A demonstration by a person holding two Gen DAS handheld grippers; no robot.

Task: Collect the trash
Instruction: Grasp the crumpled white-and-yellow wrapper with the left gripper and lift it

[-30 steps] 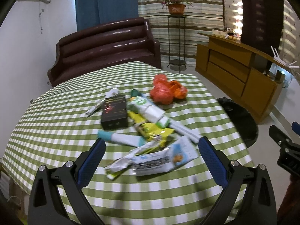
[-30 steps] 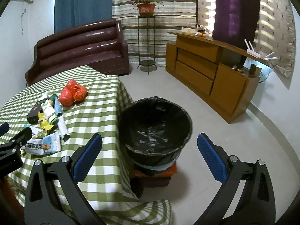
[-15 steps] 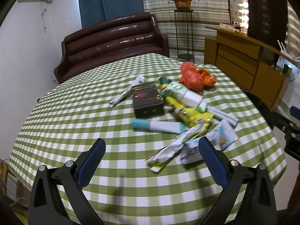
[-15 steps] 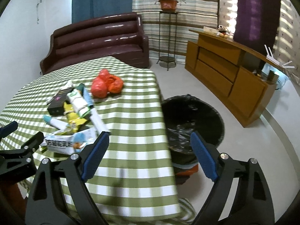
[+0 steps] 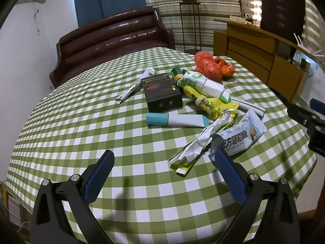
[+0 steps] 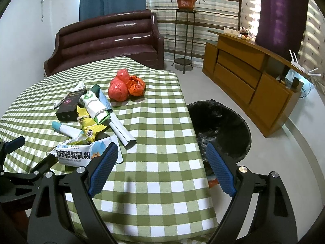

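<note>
Both claws hover released over the checked worktop (image 5: 81, 126): left claw (image 5: 163, 162) by the milk-powder packet (image 5: 241, 137), right claw (image 6: 162, 158) now over the cloth, off the bin (image 6: 221, 126).

The right tool (image 5: 310, 120) shows only as a black and blue sliver cut by the right edge of the left wrist view. The left tool (image 6: 18, 162) is likewise clipped at the left edge of the right wrist view. The bin (image 6: 221, 130) is partly hidden behind the tabletop (image 6: 158, 134) edge and the near blue finger. The yellow wrapper (image 5: 211, 103) lies largely under the white roll (image 5: 203, 83). Print on the dark box (image 5: 162, 93) is too small to read.
</note>
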